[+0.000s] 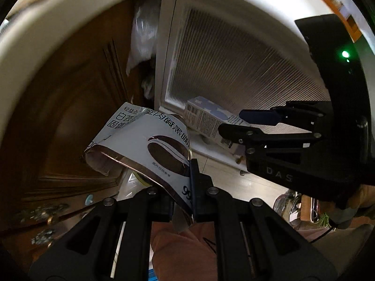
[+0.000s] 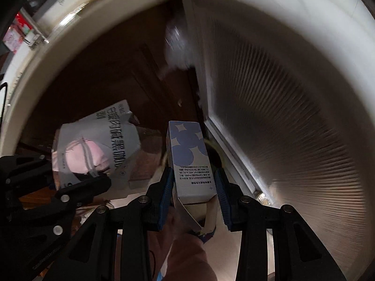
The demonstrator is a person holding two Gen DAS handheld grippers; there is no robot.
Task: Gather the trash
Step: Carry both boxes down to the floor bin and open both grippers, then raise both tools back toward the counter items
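At lower centre of each view, left gripper (image 1: 187,194) pinches the flimsy wrapper (image 1: 150,145) edge; right gripper (image 2: 194,194) clamps the light, crushable carton (image 2: 187,159) low, near its open end

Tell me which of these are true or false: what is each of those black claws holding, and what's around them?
1. The left gripper pinches a flattened foil pouch with a coffee bean printed on it. True.
2. The right gripper holds a glass bottle. False: it clamps a small white box with blue circles.
3. The box's lower end flap hangs open. True.
4. Both grippers are empty. False: each grips one piece of trash.
5. A brown wooden door stands behind the pouch. True.
6. The two grippers hold the same item together. False: pouch and box are held separately, side by side.
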